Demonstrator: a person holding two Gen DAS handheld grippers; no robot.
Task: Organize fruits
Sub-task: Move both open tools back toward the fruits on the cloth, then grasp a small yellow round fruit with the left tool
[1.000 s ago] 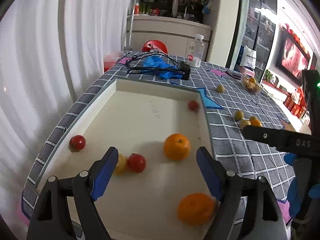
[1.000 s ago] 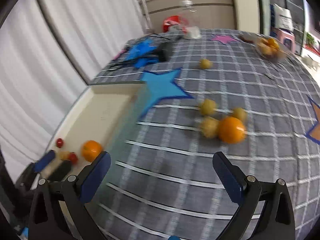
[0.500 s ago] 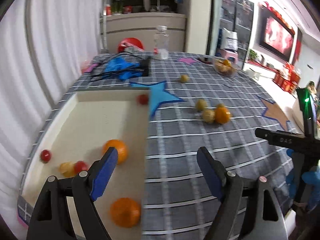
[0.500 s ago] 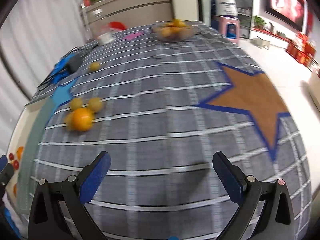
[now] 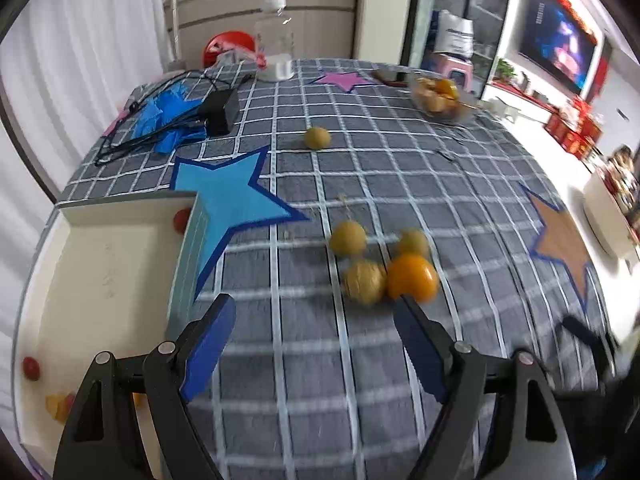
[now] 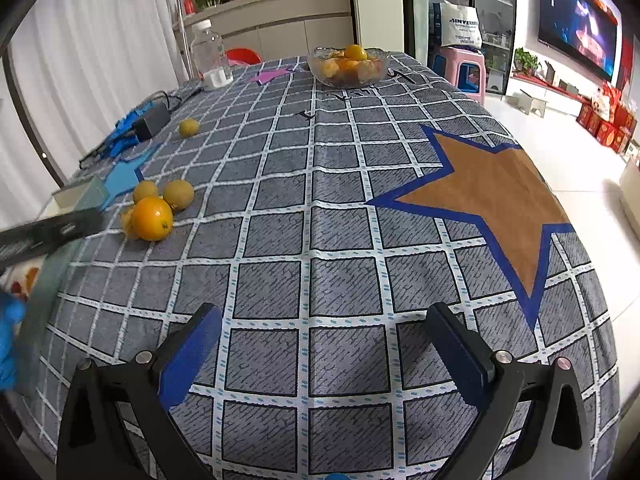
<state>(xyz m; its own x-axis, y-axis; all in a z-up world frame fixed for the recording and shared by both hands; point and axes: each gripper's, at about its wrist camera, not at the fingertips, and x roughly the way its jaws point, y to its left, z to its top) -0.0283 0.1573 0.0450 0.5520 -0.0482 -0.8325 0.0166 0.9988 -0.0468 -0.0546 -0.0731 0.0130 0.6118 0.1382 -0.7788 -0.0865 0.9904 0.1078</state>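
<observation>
White curtains (image 6: 100, 40) left, wall television (image 6: 576, 12) (lit) right, pale floor (image 6: 568, 148).

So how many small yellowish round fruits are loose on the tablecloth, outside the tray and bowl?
4. Three cluster around the orange. One sits alone farther back. More may be hidden behind the orange.

Only one text can be partly read: "SINVE…" in dark letters on a white bag (image 6: 460, 26), seen far beyond the right gripper's fingers. The rest of the print is too small to be read.
</observation>
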